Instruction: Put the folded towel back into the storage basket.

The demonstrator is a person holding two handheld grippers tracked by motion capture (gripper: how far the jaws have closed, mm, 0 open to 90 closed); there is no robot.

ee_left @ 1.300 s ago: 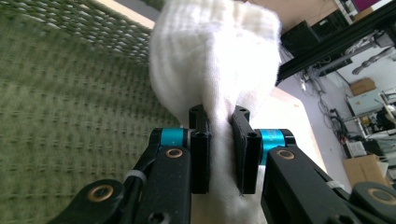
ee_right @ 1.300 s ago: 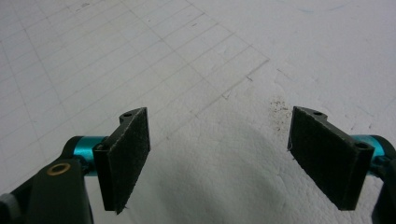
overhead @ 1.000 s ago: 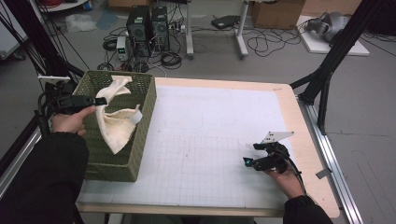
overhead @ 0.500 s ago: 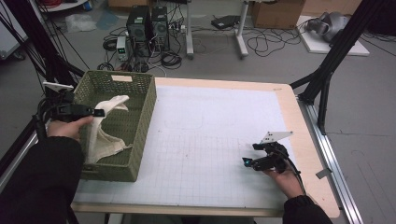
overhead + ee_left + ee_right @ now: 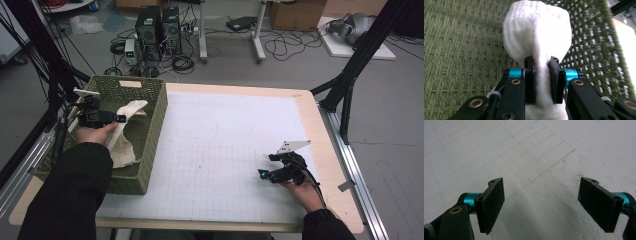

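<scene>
A white cloth (image 5: 131, 110) lies partly bunched inside the green woven basket (image 5: 156, 114) at the table's left. My left gripper (image 5: 119, 119) hangs over the basket's inside and is shut on a fold of the cloth. In the left gripper view the cloth (image 5: 536, 32) bulges above the two pads (image 5: 530, 72), which pinch it, with the basket wall (image 5: 461, 50) behind. My right gripper (image 5: 261, 173) rests low on the white gridded mat (image 5: 215, 150) at the right front. Its jaws stand open with nothing between them; the right gripper view shows bare mat (image 5: 541, 157) between its pads (image 5: 494, 200).
The basket takes up the table's left side. Bare wooden table edge (image 5: 327, 165) runs along the right, next to a metal rail (image 5: 360, 185). Beyond the far edge, computer towers (image 5: 157, 25) and cables lie on the floor. Black frame poles (image 5: 360, 55) rise at the back right.
My left gripper has sunk into the basket with the cloth. The cloth, earlier spread over the basket's right wall, now lies inside. The right gripper has not moved.
</scene>
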